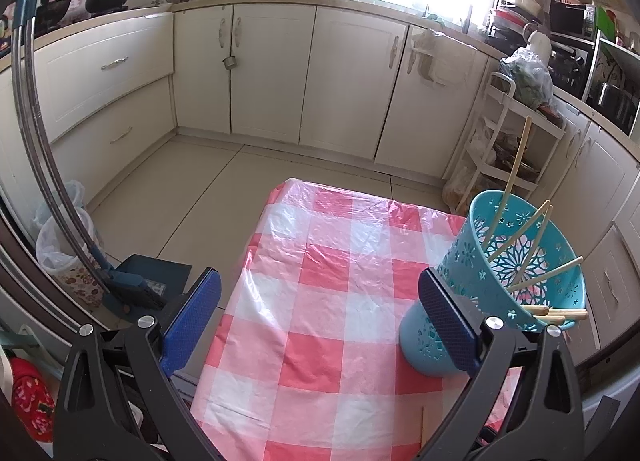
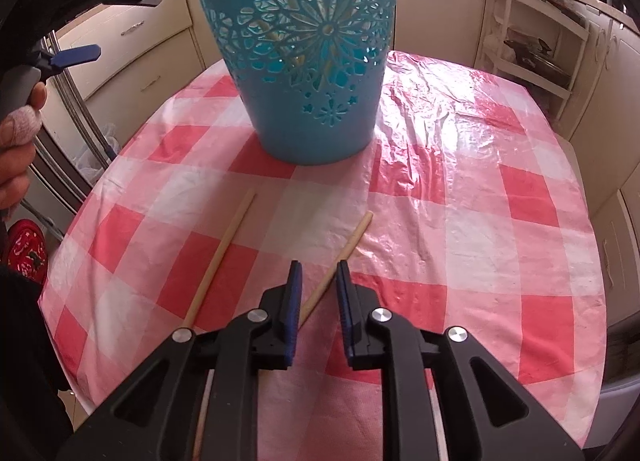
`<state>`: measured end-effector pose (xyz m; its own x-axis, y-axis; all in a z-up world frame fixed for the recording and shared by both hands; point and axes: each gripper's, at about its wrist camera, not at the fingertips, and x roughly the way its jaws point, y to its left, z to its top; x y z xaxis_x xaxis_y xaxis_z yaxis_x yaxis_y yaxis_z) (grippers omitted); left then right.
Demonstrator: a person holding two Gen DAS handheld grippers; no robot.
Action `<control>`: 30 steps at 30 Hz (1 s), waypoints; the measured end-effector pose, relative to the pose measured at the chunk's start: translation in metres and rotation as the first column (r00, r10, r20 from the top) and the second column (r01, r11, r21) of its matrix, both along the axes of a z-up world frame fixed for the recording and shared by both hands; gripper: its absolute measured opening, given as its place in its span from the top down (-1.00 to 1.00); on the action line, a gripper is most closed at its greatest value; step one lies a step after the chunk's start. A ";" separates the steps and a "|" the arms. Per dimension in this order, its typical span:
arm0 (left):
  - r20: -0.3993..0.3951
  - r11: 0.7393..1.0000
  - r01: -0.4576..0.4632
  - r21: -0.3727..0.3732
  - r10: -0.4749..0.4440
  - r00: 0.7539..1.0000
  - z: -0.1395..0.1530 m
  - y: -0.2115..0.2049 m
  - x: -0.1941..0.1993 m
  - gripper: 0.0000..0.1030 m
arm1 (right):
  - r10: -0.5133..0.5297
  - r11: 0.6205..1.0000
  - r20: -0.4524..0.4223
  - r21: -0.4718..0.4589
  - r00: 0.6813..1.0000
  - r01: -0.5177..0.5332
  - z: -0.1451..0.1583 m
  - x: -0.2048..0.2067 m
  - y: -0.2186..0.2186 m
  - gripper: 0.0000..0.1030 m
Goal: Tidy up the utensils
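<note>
The right gripper [image 2: 316, 269], jaws narrowed around but not visibly pinching a chopstick [image 2: 347, 249] on the checked tablecloth [image 2: 460, 221], lines up a pickup, the blue basket [image 2: 308, 61] ahead awaiting it, another chopstick [image 2: 224, 253] to its left, while the left gripper [image 1: 320, 293] waits wide open.

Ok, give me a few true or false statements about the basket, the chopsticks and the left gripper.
1. The blue basket stands upright on the checked tablecloth. True.
2. Two loose chopsticks lie on the cloth in front of the basket. True.
3. The basket is empty. False: several stored chopsticks lean inside it.
4. The left gripper is shut on a chopstick. False: it is wide open and holds nothing.
</note>
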<state>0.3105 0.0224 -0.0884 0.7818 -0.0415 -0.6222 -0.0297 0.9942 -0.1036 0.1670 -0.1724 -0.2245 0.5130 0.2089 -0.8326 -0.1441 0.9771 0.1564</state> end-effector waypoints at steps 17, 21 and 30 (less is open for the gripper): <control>-0.084 0.994 -0.009 0.109 0.018 0.996 -0.017 -0.006 -0.064 -0.84 | 0.046 0.996 -0.026 0.075 0.999 -0.044 -0.002 -0.003 -0.033 0.78; -0.105 0.991 0.013 0.135 0.002 0.994 -0.018 -0.015 -0.080 -0.84 | 0.044 0.992 -0.037 0.123 0.998 -0.039 -0.002 -0.003 -0.035 0.78; -0.228 0.950 0.226 0.217 -0.175 0.958 -0.046 -0.074 -0.081 -0.84 | 0.050 0.990 -0.038 0.130 0.998 -0.044 -0.001 -0.004 -0.034 0.78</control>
